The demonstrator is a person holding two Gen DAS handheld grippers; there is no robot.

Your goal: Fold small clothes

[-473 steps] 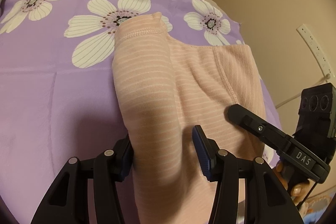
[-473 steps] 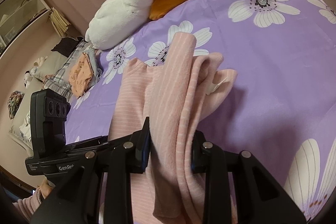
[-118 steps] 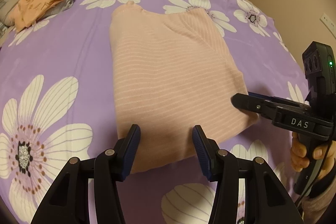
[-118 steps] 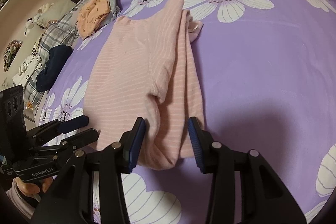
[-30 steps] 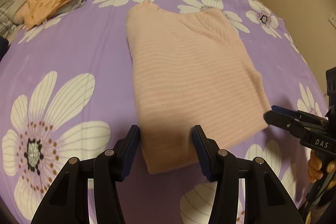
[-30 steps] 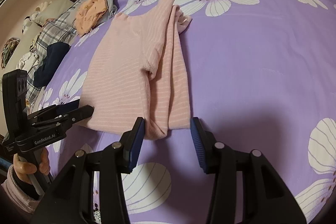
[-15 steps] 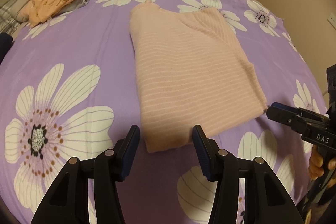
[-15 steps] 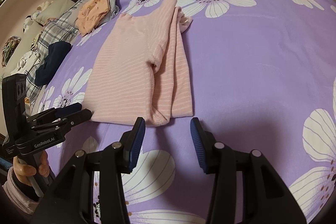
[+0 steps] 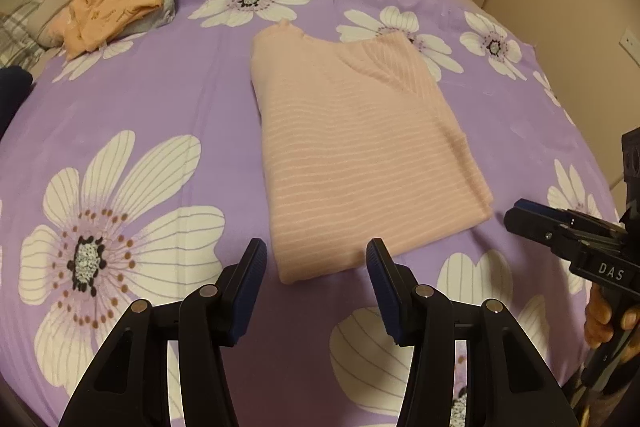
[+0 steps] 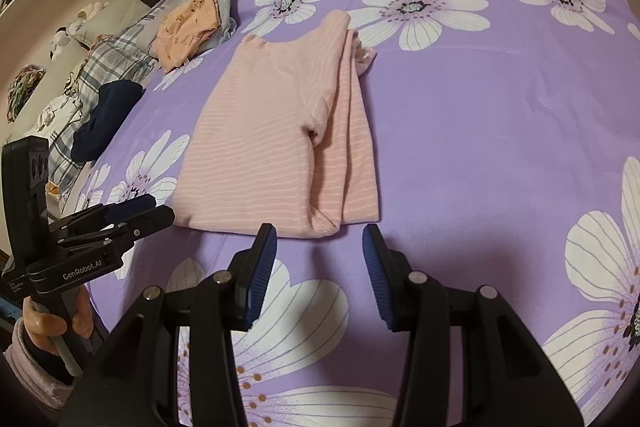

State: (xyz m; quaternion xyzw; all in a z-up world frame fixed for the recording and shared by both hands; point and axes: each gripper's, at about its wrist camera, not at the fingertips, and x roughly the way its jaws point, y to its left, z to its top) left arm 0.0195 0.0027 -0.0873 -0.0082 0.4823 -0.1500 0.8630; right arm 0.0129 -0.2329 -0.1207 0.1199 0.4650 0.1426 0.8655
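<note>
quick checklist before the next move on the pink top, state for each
1. Pink striped top lies flat on the purple bedspread: ok.
2. Left gripper open, nothing between its pads: ok.
3. Right gripper open, clear of the cloth: ok.
4. Right-hand edge folded neatly: not ok, loose layers and a tab stick out in the right wrist view.
5. Orange garment well apart from the top: ok.
6. Underside layers even: cannot tell.

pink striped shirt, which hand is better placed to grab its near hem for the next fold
Left, probably: the pink striped shirt's near corner lies between the open left tongs. The right tongs sit short of the hem.
</note>
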